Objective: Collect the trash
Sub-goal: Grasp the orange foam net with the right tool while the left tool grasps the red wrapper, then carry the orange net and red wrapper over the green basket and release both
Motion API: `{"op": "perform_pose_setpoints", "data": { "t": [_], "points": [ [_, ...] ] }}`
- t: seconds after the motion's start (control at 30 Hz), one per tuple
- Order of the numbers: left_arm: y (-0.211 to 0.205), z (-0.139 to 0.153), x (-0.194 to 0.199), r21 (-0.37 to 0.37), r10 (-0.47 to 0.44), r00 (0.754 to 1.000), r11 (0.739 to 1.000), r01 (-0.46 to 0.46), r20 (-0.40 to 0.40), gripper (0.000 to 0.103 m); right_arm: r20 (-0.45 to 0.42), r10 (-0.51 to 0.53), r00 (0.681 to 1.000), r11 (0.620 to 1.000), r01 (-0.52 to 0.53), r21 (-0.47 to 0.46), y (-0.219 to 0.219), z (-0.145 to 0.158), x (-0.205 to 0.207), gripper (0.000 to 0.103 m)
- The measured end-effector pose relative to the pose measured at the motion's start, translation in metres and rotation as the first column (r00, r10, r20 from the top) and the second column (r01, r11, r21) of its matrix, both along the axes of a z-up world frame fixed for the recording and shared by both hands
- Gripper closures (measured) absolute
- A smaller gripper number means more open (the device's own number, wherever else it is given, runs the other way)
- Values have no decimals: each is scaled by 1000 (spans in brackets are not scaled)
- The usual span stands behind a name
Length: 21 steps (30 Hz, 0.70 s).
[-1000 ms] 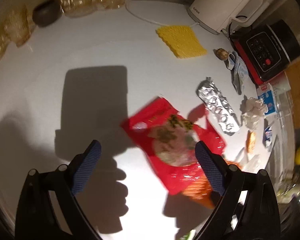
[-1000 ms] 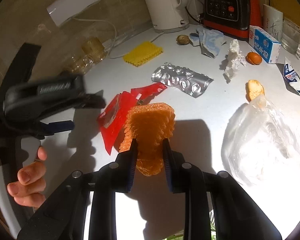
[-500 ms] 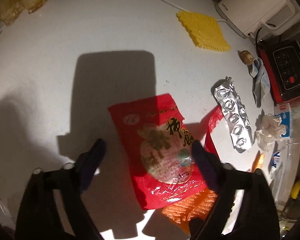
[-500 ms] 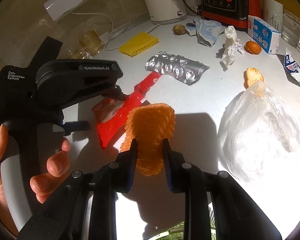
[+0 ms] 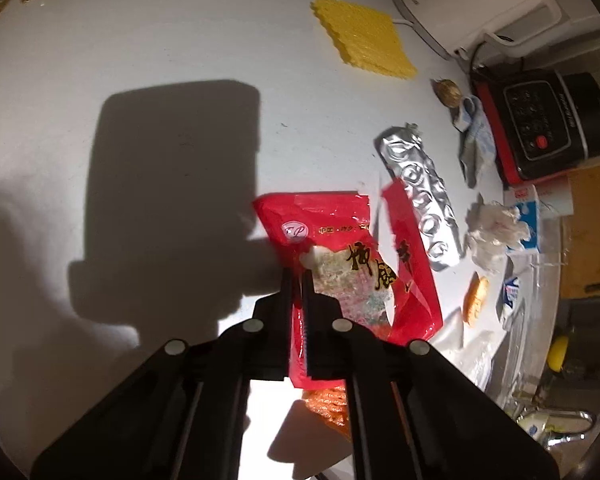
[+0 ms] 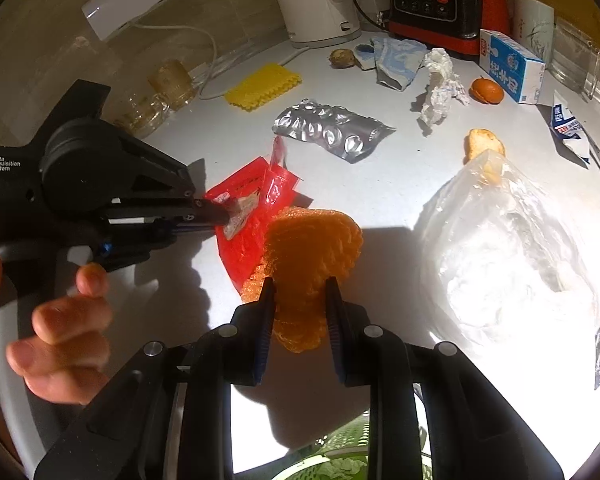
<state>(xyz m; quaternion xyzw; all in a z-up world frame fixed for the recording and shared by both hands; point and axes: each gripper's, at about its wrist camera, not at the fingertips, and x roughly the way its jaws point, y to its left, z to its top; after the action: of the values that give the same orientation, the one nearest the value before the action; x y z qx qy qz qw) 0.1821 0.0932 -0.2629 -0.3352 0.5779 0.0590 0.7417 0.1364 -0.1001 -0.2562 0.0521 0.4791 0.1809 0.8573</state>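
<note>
The left gripper (image 5: 298, 280) has just clamped its jaws on the near edge of the red wrapper (image 5: 340, 248), which lies mid-counter beside the silver blister pack (image 5: 420, 196). The right gripper (image 6: 300, 292) is pinched onto the orange foam net (image 6: 312, 248), held just over the wrapper's corner. Bare white counter (image 5: 160, 40) spreads wide to the left; on the right a clear plastic bag (image 6: 512, 264) lies near the counter's edge.

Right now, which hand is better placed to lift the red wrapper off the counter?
Left. Its tongs have just closed on the red wrapper; the right tongs already grip the orange foam net.
</note>
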Motion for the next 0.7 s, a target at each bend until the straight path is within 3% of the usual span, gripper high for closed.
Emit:
{"op": "perform_pose_setpoints", "data": {
  "t": [0.27, 0.37, 0.53, 0.7],
  "points": [
    [-1, 0, 0, -45, -33, 999, 998, 33, 3, 99, -9, -20, 1000, 1000, 20, 8, -5, -2, -3, 78],
    [-2, 6, 1, -3, -43, 999, 999, 44, 31, 99, -2, -16, 1000, 1000, 16, 2, -4, 0, -5, 78],
    [0, 14, -1, -18, -68, 996, 997, 69, 61, 100, 16, -28, 999, 999, 29, -32, -9, 4, -15, 78],
    [-7, 37, -21, 2, -158, 979, 987, 159, 128, 101, 46, -48, 998, 997, 51, -59, -23, 12, -45, 78]
  ]
}}
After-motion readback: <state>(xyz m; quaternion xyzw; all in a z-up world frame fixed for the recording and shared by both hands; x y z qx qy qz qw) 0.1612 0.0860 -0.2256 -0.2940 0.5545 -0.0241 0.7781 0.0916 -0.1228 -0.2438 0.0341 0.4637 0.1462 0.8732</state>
